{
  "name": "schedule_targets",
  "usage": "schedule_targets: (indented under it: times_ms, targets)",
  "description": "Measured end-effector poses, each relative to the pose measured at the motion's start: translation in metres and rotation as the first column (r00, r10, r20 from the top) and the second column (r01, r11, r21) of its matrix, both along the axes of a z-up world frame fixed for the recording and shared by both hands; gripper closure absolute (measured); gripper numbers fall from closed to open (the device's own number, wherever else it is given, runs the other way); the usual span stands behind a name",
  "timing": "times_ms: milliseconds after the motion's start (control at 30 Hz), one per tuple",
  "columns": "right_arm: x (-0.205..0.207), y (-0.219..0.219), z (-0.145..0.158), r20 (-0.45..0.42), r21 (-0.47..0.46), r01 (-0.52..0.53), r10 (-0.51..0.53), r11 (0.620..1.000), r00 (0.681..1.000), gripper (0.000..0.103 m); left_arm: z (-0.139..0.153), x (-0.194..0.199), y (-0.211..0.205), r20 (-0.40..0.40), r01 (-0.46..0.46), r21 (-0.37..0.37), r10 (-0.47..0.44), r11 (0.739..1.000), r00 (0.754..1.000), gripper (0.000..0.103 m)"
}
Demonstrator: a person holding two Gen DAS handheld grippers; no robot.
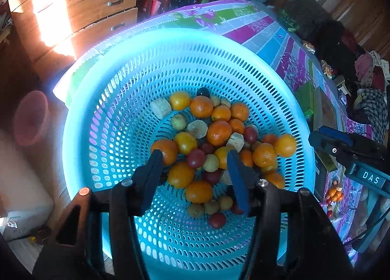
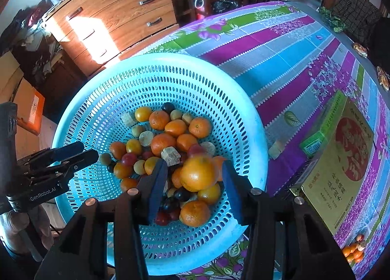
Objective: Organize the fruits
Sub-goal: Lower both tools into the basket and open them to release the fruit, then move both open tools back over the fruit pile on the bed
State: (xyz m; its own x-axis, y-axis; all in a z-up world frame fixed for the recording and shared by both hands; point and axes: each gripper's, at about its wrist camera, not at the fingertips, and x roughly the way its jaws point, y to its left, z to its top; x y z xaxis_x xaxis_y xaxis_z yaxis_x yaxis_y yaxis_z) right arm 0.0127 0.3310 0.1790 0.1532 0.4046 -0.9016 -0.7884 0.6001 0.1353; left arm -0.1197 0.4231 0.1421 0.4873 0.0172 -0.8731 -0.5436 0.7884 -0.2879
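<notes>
A large light-blue perforated basket (image 1: 102, 99) (image 2: 243, 119) holds several oranges, small red and yellow-green fruits and pale cut chunks. My left gripper (image 1: 195, 165) is open and empty, hovering above the fruit pile (image 1: 214, 133). My right gripper (image 2: 195, 172) is open above the basket's near side. A blurred orange (image 2: 198, 172) sits between its fingers, touching neither pad, apparently dropping free. The left gripper shows at the left of the right wrist view (image 2: 73, 155); the right gripper shows at the right of the left wrist view (image 1: 341, 148).
The basket stands on a table with a purple, blue and green striped cloth (image 2: 292, 48). A yellow-green box (image 2: 341, 163) and a green packet (image 2: 316, 138) lie right of the basket. A small fruit heap (image 2: 353, 250) and a pale chunk (image 2: 276, 149) lie on the cloth. Wooden drawers (image 2: 121, 11) stand behind.
</notes>
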Motion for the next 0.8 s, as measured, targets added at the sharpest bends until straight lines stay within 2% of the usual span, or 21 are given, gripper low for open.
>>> schedule_targets:
  times_ms: [133, 233, 267, 300, 333, 367, 433, 500, 567, 633, 800]
  targets:
    - [-0.002, -0.001, 0.004, 0.018, 0.018, 0.001, -0.001, 1.000, 1.000, 0.046, 0.000, -0.001, 0.000, 0.004, -0.008, 0.005, 0.008, 1.000, 1.000, 0.039]
    - [-0.009, -0.013, 0.022, 0.084, 0.089, 0.010, -0.017, 0.996, 0.996, 0.046, 0.005, -0.002, -0.002, 0.021, -0.018, 0.019, 0.018, 1.000, 1.000, 0.031]
    - [-0.013, -0.018, 0.027, 0.119, 0.108, 0.011, -0.024, 0.994, 0.993, 0.043, 0.006, -0.003, -0.003, 0.030, -0.022, 0.027, 0.021, 0.999, 0.999, 0.030]
    - [-0.019, -0.026, 0.035, 0.179, 0.128, 0.018, -0.041, 0.992, 0.983, 0.040, 0.009, -0.003, -0.005, 0.040, -0.026, 0.040, 0.025, 0.999, 0.999, 0.030]
    - [-0.024, -0.033, 0.039, 0.229, 0.133, 0.029, -0.059, 0.991, 0.972, 0.033, 0.012, -0.002, -0.009, 0.047, -0.028, 0.060, 0.025, 0.998, 0.999, 0.029]
    - [-0.032, -0.045, 0.045, 0.304, 0.138, 0.046, -0.086, 0.989, 0.949, 0.021, 0.016, -0.001, -0.014, 0.057, -0.024, 0.086, 0.019, 0.996, 0.998, 0.029]
    - [-0.042, -0.065, 0.052, 0.391, 0.148, 0.076, -0.130, 0.986, 0.911, 0.008, 0.024, 0.002, -0.025, 0.081, -0.015, 0.124, 0.005, 0.992, 0.997, 0.028]
    - [-0.051, -0.091, 0.056, 0.456, 0.170, 0.121, -0.187, 0.978, 0.870, 0.008, 0.034, 0.006, -0.040, 0.114, 0.003, 0.159, -0.022, 0.987, 0.993, 0.026]
    - [-0.054, -0.118, 0.059, 0.472, 0.187, 0.169, -0.239, 0.968, 0.848, 0.008, 0.040, 0.013, -0.056, 0.132, 0.031, 0.183, -0.056, 0.983, 0.990, 0.022]
    - [-0.055, -0.143, 0.059, 0.466, 0.203, 0.216, -0.288, 0.955, 0.837, 0.008, 0.045, 0.019, -0.073, 0.148, 0.057, 0.201, -0.088, 0.978, 0.985, 0.011]
    - [-0.055, -0.199, 0.058, 0.457, 0.218, 0.318, -0.384, 0.923, 0.802, 0.008, 0.059, 0.036, -0.127, 0.185, 0.123, 0.285, -0.181, 0.951, 0.966, 0.002]
